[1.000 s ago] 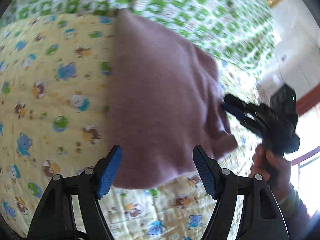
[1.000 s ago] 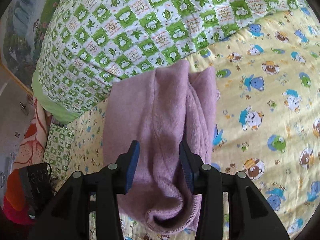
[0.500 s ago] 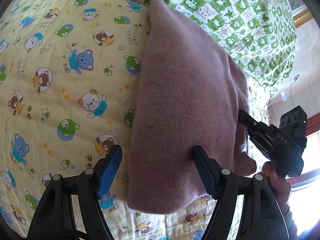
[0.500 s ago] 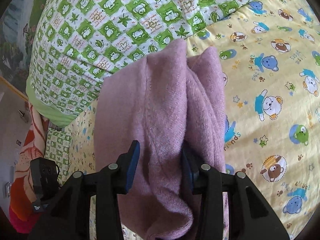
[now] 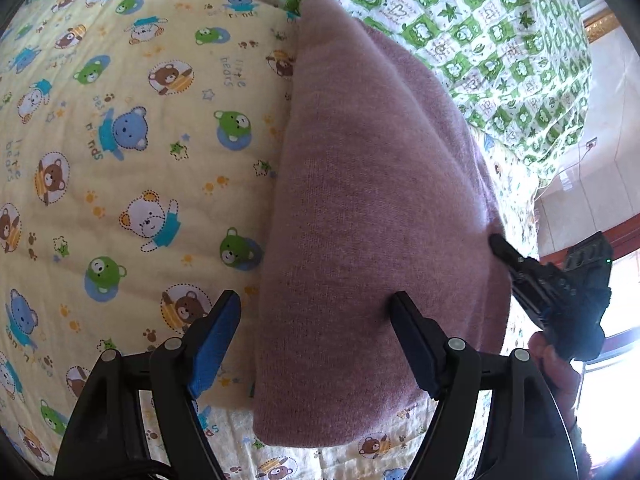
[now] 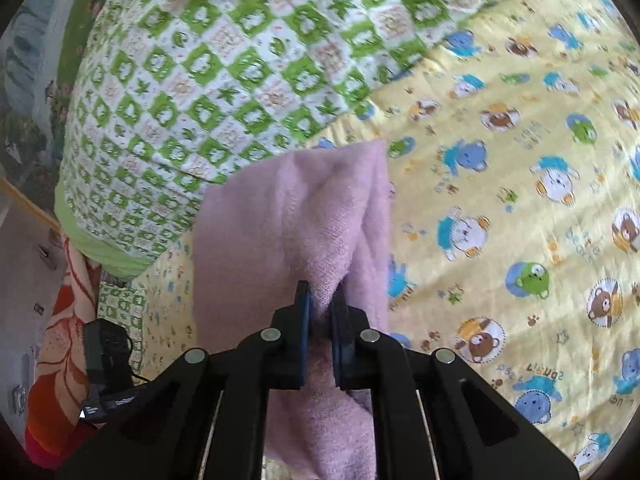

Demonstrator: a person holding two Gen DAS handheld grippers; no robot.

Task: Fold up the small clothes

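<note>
A yellow bear-print quilt [image 5: 132, 168] covers the bed, with a green checked blanket [image 6: 208, 80] heaped at its far side, and the pink knit garment [image 5: 372, 216] lies on the quilt as a long folded strip, its far end touching that blanket. The right gripper [image 6: 320, 308] is clamped on a ridge of the knit at the near end, while the left gripper [image 5: 316, 312] hangs with fingers spread wide across the garment's edge, gripping nothing. I'd close the left on the edge, then lift both ends evenly and fold across the length.

Mauve knit garment [image 5: 372, 200]; yellow bear-print quilt [image 5: 132, 168].
</note>
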